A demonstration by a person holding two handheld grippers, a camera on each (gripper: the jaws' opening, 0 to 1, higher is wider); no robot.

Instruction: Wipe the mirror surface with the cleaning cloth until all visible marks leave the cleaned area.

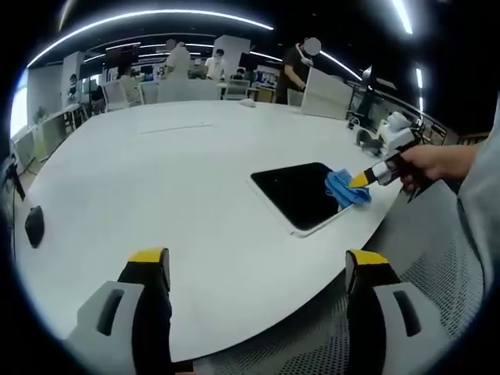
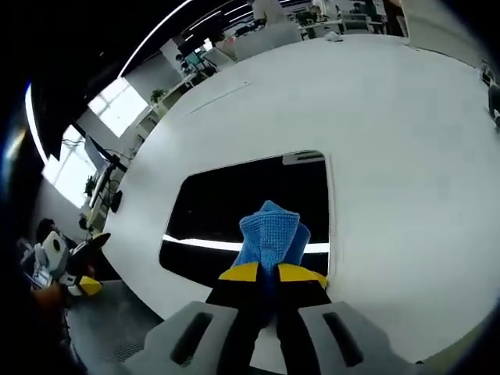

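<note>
A dark rectangular mirror [image 1: 297, 193] with a white frame lies flat on the white table [image 1: 172, 180] near its right edge. In the left gripper view, my right gripper [image 1: 361, 180] comes in from the right, held by a hand, and presses a blue cleaning cloth [image 1: 345, 188] onto the mirror's right corner. In the right gripper view, the right gripper [image 2: 269, 273] is shut on the blue cloth [image 2: 269, 233], which rests on the mirror [image 2: 234, 207]. My left gripper [image 1: 258, 262] hovers open above the table's near edge, holding nothing.
A small black object [image 1: 33, 225] lies at the table's left edge. A mesh chair [image 1: 437, 266] stands below the mirror side. Chairs, desks and several people are at the far end of the room. My left gripper [image 2: 78, 277] appears at the lower left of the right gripper view.
</note>
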